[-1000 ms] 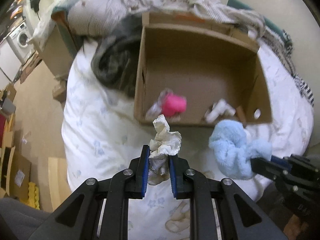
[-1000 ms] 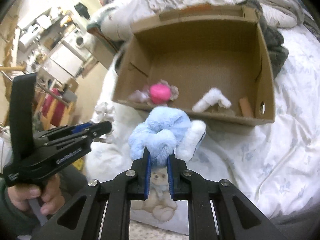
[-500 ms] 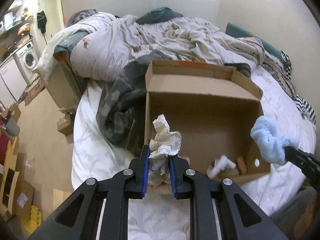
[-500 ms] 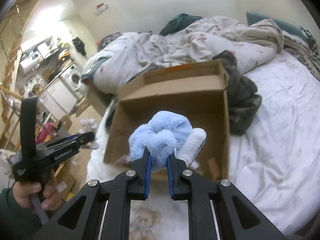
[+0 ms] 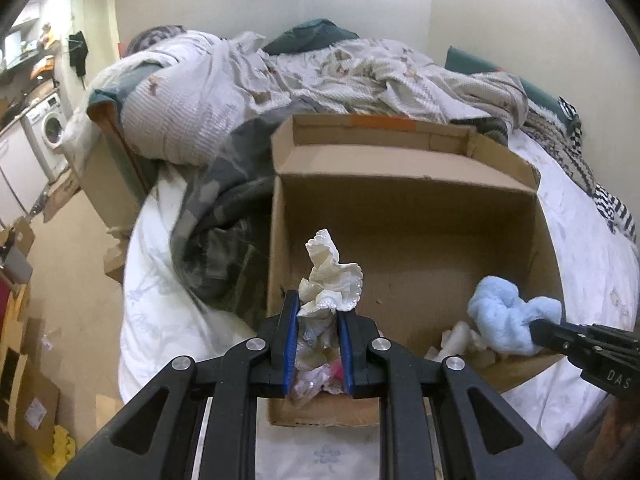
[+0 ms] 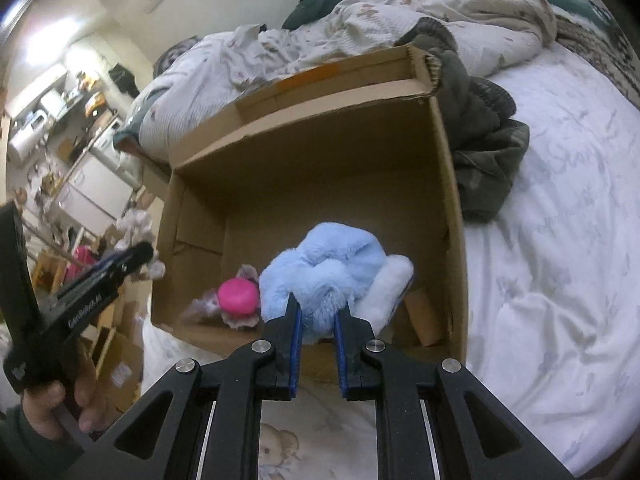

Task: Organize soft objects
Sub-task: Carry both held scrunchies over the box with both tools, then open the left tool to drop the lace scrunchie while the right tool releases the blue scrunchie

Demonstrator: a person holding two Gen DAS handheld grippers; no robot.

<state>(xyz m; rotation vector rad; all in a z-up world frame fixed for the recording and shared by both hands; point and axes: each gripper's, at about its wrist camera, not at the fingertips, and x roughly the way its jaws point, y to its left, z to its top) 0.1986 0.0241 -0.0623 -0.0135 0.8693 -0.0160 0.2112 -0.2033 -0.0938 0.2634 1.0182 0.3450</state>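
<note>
Both grippers have swung from beside the cardboard box (image 5: 404,216) to a position above its open top, so each held item is now lined up for a drop. The left gripper (image 5: 318,344) is clamped on a crumpled cream cloth (image 5: 332,280), which stands over the near left part of the box. The right gripper (image 6: 318,344) is clamped on a fluffy blue toy (image 6: 324,268), which hangs over the near right part. A pink item (image 6: 237,296) already lies on the box floor, along with a white fluffy piece (image 5: 460,334). Judging by this, releasing both is the next step; neither soft item rests in the box yet.
</note>
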